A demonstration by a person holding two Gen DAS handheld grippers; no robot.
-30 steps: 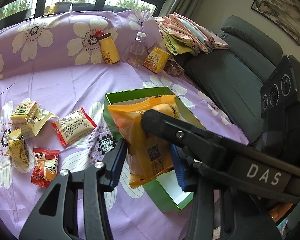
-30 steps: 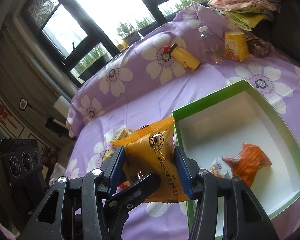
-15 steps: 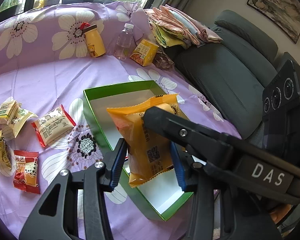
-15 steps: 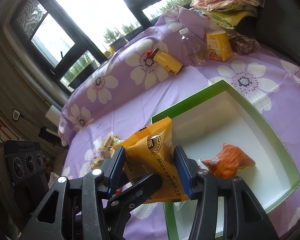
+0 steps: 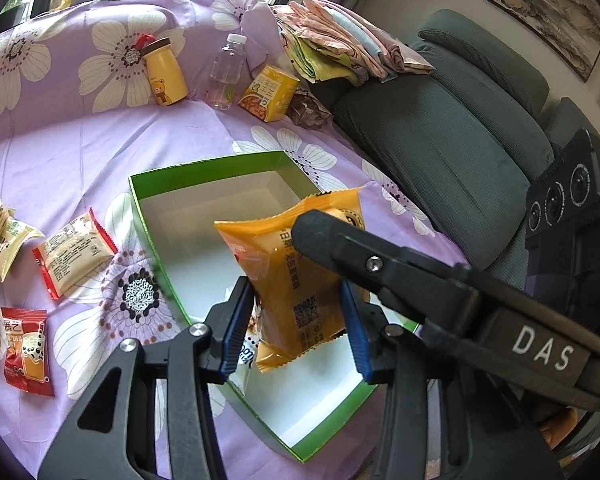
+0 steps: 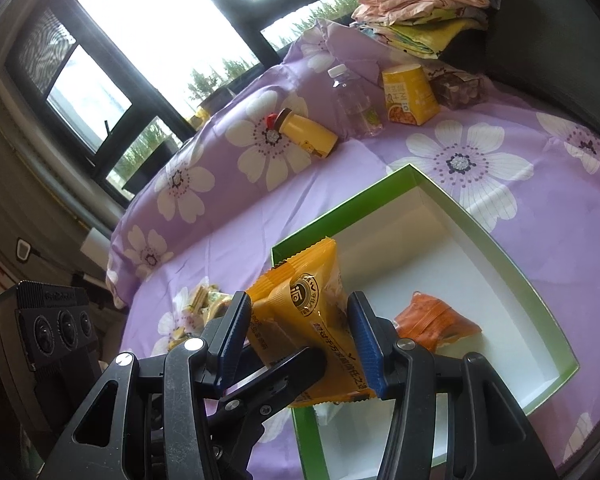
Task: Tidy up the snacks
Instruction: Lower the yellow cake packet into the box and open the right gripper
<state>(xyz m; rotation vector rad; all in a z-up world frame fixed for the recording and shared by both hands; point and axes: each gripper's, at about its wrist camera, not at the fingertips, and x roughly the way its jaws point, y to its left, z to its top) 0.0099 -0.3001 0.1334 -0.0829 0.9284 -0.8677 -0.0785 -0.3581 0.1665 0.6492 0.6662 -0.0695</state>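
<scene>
An orange snack packet [image 5: 284, 248] hangs over the near part of a green box [image 5: 204, 164] with a white inside. My left gripper [image 5: 296, 292] is shut on the packet's lower half, blue pads pressing both sides. My right gripper [image 6: 300, 298] is shut on the same packet [image 6: 320, 344], and one of its black fingers [image 5: 340, 240] crosses the packet in the left wrist view. Inside the box [image 6: 480, 228] lies a darker orange packet [image 6: 436, 320], with a white packet [image 5: 246, 352] by the near wall.
Loose snacks lie on the purple flowered cloth left of the box: a cream packet [image 5: 74, 252], a red packet [image 5: 26, 348], yellow-green packets [image 5: 0, 228]. At the back stand a yellow bottle [image 5: 164, 74], a clear bottle [image 5: 226, 72] and a yellow carton [image 5: 270, 92]. A grey sofa [image 5: 460, 128] bears folded cloths [image 5: 340, 52].
Both grippers have carried the orange packet sideways from beside the box's left wall to above its inside. Their grip looks the same.
</scene>
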